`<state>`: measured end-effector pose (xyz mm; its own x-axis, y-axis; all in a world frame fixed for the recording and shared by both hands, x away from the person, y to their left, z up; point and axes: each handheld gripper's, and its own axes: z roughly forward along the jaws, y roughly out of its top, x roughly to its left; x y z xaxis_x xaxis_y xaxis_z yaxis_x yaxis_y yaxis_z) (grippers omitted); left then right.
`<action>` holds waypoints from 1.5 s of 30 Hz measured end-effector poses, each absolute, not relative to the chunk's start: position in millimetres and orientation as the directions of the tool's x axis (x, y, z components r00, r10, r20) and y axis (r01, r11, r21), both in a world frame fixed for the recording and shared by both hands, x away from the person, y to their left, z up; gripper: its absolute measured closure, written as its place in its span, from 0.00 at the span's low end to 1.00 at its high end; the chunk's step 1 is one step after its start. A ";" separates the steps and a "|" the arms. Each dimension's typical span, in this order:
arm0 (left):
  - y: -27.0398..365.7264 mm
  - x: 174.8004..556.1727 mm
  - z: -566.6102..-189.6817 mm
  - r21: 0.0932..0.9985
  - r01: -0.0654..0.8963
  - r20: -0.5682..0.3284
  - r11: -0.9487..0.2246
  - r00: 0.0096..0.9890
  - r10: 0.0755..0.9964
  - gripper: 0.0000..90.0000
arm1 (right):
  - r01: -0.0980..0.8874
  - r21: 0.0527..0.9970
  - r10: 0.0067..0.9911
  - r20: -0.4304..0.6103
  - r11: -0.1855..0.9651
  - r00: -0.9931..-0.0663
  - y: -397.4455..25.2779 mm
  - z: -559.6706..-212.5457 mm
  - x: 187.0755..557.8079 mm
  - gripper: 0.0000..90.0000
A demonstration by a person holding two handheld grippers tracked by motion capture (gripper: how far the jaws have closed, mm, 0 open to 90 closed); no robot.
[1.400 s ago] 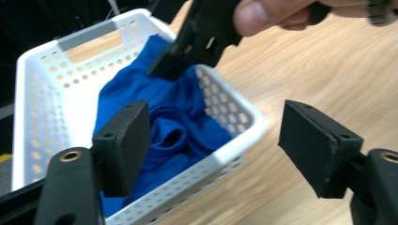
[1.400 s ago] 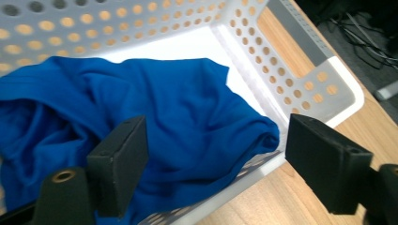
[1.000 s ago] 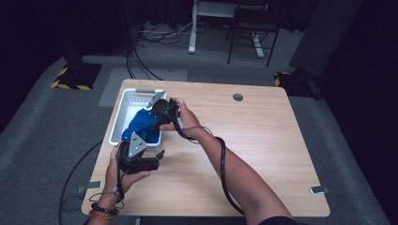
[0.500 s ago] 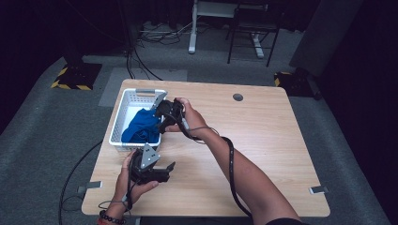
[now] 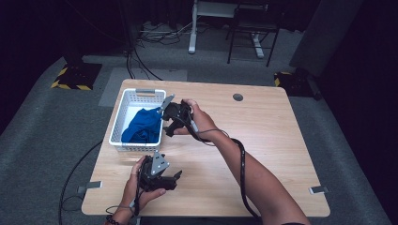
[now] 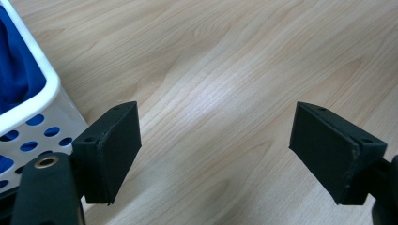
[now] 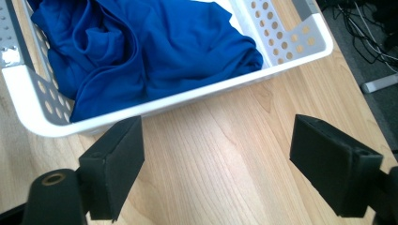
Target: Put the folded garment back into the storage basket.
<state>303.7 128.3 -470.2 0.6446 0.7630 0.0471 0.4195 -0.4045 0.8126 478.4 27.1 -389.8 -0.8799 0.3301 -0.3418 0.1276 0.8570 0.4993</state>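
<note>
Since the earlier frame your left gripper (image 5: 174,176) has drawn back from the basket (image 5: 117,125) toward the near edge of the counter (image 5: 263,154), and your right gripper (image 5: 170,118) has lifted off the blue cloth (image 5: 142,125) to the basket's right rim. Both sets of jaws stand spread wide with nothing between them; in the left gripper view they frame bare wood, with the basket wall (image 6: 33,117) at the left.

The cloth lies bunched inside the white basket (image 7: 300,44) at the far left of the counter, filling the near half, with one fold (image 7: 117,101) riding up against the wall closest to your right gripper. If tucking it in is the step, that fold looks like the part to press down: come over the rim from above, not through the perforated wall, and close on a thick ridge of fabric, not a single layer.

The rest of the counter is open, apart from a round cable port (image 5: 238,97) far off to the right. The cable (image 5: 241,159) trailing along your right forearm could drag; keep it off the basket's corner.
</note>
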 end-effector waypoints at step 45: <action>87.3 296.0 -506.4 0.722 0.460 0.035 -0.517 0.721 0.692 0.18 | 0.132 0.475 0.338 -0.381 0.870 -0.861 -93.0 -407.4 431.3 0.21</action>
<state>296.0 87.3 -506.4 0.7215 0.6915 0.0350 0.4604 -0.5168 0.7217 431.3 -93.0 -407.4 -0.8609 0.3377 -0.3805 0.1316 0.8703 0.4747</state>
